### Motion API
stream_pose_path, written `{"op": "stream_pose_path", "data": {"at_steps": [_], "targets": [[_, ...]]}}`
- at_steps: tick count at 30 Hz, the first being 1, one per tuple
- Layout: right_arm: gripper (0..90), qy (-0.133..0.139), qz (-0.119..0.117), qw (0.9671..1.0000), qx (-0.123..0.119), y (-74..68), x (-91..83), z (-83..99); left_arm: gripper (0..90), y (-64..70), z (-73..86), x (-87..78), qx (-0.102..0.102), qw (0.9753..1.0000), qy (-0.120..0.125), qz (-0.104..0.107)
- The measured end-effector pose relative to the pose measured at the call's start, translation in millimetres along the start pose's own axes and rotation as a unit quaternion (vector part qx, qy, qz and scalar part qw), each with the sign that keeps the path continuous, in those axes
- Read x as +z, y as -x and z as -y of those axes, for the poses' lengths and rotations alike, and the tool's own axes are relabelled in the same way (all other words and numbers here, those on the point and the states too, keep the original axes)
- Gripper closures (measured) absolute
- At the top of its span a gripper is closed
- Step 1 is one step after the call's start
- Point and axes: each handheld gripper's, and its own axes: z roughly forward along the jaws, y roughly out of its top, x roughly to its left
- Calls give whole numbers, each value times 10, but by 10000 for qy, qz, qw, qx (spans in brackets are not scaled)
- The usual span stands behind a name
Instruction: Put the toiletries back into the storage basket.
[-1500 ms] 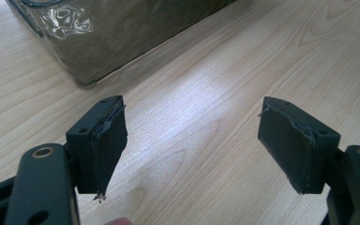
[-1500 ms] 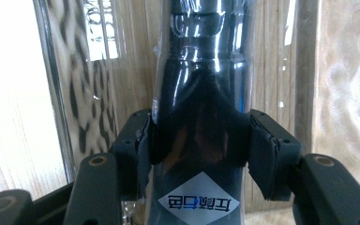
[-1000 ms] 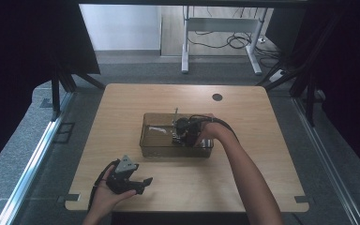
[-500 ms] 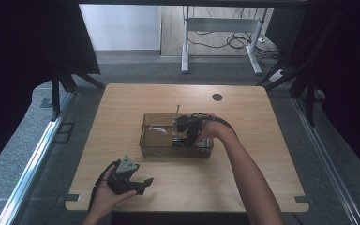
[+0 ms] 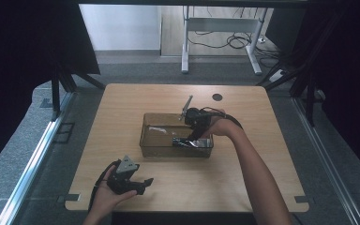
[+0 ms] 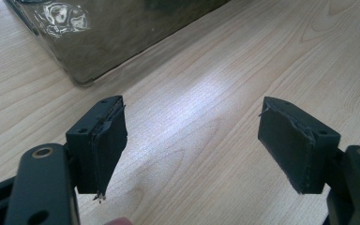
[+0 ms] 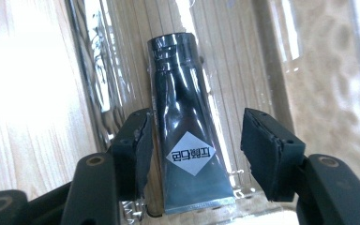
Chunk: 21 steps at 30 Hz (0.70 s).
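Lying flat in clear bin (image 5: 157, 149), glossy blk tube (image 7: 187, 126) w/ white diamond label, right tongs (image 7: 194, 154) spread astride it

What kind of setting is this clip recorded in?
Likely a lab recording station: a wooden table enclosed by black curtains, with cables on the floor behind, and a clear bin holding a black tube.
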Motion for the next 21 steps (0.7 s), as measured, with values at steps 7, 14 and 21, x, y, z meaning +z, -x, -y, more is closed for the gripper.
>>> {"op": "stream_pose_path", "data": {"at_steps": [7,14,21], "targets": [[473,488,60,9986,195,-69,-221,148,244,13,-4,14,39,10000,-30,10],[477,919,158,9951,317,-169,-338,345,244,9,-6,31,29,10000,-48,7],[465,1265,349,9898,557,-318,-429,689,244,11,-8,47,20,10000,-49,5]]}}
